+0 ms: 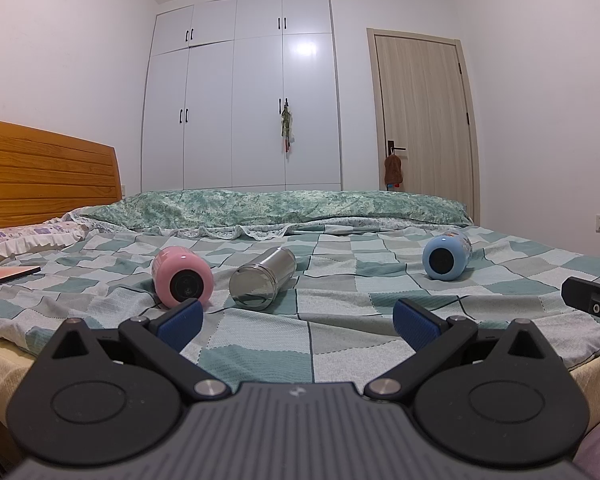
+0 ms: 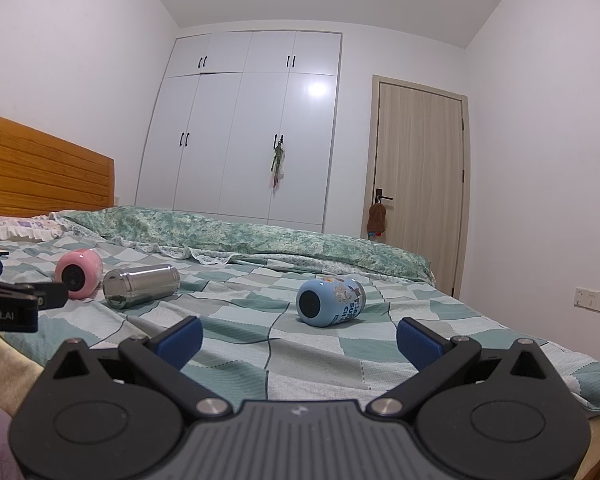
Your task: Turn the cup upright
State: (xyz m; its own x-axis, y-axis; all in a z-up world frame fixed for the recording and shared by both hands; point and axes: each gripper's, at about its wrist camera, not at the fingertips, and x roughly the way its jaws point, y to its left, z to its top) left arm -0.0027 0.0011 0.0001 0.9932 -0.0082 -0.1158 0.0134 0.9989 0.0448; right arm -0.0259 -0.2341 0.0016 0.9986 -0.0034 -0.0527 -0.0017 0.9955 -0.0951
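Both of your tools are spread wide and hold nothing: the left hand-held gripper (image 1: 298, 318) hangs low over the near edge of the bed (image 1: 340, 344), and the right hand-held gripper (image 2: 299, 338) does the same just beside it.

Three cups lie on their sides on the checked cover, bases turned toward you. Ahead of your left hand-held gripper and slightly to its left is the pink cup (image 1: 182, 278), with the steel cup (image 1: 262, 282) just beside it, possibly touching. The blue cup (image 2: 330, 302) lies straight ahead of your right hand-held gripper, well apart from the other two.

Mind these risks, as I judge them:
- The cups are round and the bedding is soft and creased, so a nudge from one pad before the other could roll a cup away
- Reaching for the pink cup, your inner finger may knock the steel one
- The polished steel wall may slip in the pads during the turn
- Set upright on a fold, a cup could topple again
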